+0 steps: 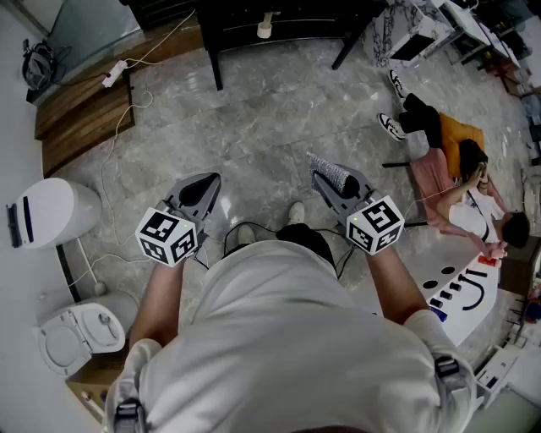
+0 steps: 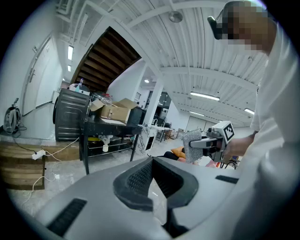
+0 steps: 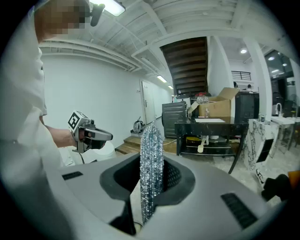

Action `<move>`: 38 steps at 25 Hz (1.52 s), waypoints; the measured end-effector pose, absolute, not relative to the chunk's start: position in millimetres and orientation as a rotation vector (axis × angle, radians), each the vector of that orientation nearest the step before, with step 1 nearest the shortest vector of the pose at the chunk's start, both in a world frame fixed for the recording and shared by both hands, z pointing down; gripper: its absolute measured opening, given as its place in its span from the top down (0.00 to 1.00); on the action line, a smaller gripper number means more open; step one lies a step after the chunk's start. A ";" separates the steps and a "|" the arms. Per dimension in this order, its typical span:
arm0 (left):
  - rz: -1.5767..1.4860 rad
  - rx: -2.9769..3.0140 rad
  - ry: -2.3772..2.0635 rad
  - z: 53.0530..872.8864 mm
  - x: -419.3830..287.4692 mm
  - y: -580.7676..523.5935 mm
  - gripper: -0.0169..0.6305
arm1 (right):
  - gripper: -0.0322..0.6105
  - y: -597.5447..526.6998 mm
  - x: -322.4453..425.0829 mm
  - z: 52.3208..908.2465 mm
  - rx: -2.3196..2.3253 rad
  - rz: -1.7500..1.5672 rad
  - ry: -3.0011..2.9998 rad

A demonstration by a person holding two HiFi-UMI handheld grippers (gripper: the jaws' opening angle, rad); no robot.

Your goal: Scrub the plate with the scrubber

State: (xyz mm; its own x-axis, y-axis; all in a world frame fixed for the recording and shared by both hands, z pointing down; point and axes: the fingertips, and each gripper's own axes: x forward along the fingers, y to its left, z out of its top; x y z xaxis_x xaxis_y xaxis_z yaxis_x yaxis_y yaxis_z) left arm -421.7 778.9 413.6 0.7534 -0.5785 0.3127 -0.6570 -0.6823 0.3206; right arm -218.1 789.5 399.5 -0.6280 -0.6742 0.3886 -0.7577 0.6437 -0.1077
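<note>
You hold both tools out over the grey stone floor [image 1: 270, 110], well short of the black table [image 1: 279, 25], and both point toward that table with their noses tipped a little downward. Your left hand-held gripper [image 1: 203, 188] has its jaws brought together with nothing between them; in the left gripper view the two dark pads [image 2: 140, 178] meet at the tip. Your right hand-held gripper [image 1: 331, 179] is clamped on the scrubber [image 1: 332, 173], a flat pad of silvery mesh that stands on edge between the jaws and sticks out past their tips toward the table. In the right gripper view the scrubber [image 3: 151, 164] rises upright from the slot between the pads and its top lines up with the table's left end. So the scrubber is in the air on your side of the table, well apart from it and touching nothing but the jaws. The marker cubes [image 1: 169, 237] ride behind each set of jaws, nearer to you than to the table. A cardboard box [image 3: 218, 105] sits on top of the table, and a shelf under the tabletop carries small items too blurred to name. Wooden steps [image 1: 84, 110] lie to the left of the table, with a white power strip [image 1: 114, 73] on them. To the right of the table a person [image 1: 456, 169] is down on the floor.
</note>
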 end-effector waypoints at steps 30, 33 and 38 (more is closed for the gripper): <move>0.348 2.582 -1.169 375.7 -219.6 492.0 0.65 | 0.83 539.2 -18.6 397.1 1.149 0.385 -2.644; 0.345 2.568 -1.169 379.9 -215.3 463.6 0.66 | 0.83 515.5 -9.8 398.2 1.164 0.403 -2.642; 0.338 2.554 -1.168 396.2 -213.3 405.4 0.67 | 0.83 467.0 -1.6 416.2 1.165 0.445 -2.600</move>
State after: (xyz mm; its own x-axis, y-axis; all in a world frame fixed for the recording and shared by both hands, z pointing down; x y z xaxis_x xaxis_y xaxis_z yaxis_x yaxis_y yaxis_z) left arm -213.3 405.4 396.2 0.6395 -0.6907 0.3376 -0.7643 -0.6187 0.1817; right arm -1.6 467.0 416.2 -0.6461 -0.6770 0.3525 -0.7556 0.6324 -0.1706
